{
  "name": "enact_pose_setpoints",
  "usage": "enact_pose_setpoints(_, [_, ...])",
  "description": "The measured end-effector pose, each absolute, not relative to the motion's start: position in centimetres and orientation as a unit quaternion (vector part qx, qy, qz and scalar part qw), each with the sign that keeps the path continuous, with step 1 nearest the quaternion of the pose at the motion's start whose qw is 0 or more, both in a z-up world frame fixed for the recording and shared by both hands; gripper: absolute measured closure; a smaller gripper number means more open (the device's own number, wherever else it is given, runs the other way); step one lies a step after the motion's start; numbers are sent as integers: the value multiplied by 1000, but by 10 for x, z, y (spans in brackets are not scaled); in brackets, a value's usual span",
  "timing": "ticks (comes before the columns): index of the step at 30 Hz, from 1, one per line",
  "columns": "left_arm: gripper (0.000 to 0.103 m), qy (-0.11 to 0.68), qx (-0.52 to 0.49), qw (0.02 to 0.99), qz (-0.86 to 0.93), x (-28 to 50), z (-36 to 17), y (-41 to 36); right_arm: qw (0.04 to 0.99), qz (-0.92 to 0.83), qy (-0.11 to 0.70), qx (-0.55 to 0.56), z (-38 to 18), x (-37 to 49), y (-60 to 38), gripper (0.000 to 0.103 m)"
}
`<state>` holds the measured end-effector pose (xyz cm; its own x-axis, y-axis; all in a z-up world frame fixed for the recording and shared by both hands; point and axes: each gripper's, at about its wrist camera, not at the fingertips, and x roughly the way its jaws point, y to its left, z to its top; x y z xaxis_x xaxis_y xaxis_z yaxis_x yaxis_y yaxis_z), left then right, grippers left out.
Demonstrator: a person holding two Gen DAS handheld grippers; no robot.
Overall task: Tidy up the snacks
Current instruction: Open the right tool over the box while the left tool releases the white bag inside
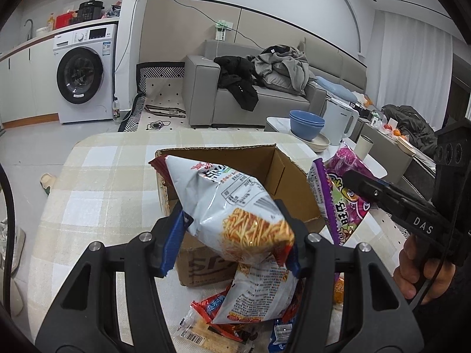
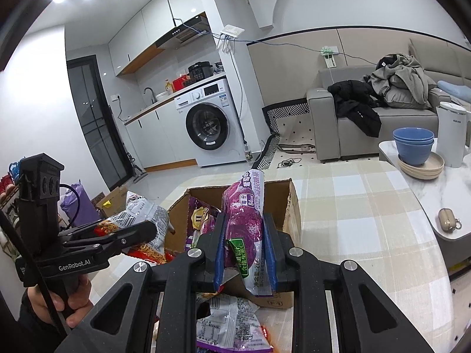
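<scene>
My left gripper (image 1: 235,229) is shut on a white noodle-snack bag (image 1: 232,209) and holds it over the near edge of an open cardboard box (image 1: 282,173). My right gripper (image 2: 245,247) is shut on a purple snack bag (image 2: 244,220) and holds it upright above the same box (image 2: 290,206). The purple bag (image 1: 344,194) and right gripper also show at the right of the left wrist view. The white bag (image 2: 144,217) shows at the left of the right wrist view. A purple packet (image 2: 200,220) lies inside the box. More snack packets (image 1: 250,300) lie on the table below the grippers.
The box stands on a checked tablecloth (image 1: 103,182). Blue bowls (image 2: 413,144) on plates, a white kettle (image 2: 452,135) and an earbud case (image 2: 449,220) sit on a marble side table to the right. A sofa with clothes and a washing machine stand behind.
</scene>
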<state>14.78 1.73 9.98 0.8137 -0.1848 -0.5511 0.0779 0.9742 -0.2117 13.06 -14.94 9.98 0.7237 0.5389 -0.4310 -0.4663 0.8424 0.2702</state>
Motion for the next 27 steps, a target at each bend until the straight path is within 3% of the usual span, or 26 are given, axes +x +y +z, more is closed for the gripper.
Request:
enact_pose_setpoints(10, [49,303,-89,946,-73,173,90,18,922,264,275,73,92,147,-132,79])
enact_pose_setpoints(13, [49,305,-88,945,-74,180,87,17,923,255,280,71,91,151,-130,61])
enact_pose_setpoints(16, [46,308,-81,945,-71,184,84,15,925,255,274,73,93,147,-135,56])
enact_pose_setpoints(20, [24,304,-84,946,-73,189,82,13,928,249,272,59,96,138,-142,50])
enact_pose_setpoints(21, [24,302,-84,947,-74,188,82,14,928,249,272,57,96,137,-144,48])
enact_pose_setpoints(23, [21,302,-84,946,-76,190,80,14,928,247,273,53,95,131,-150,31])
enact_pose_setpoints(27, [13,302,-84,946,-80,189,75,10,924,242,292,44,89,122,-162,15])
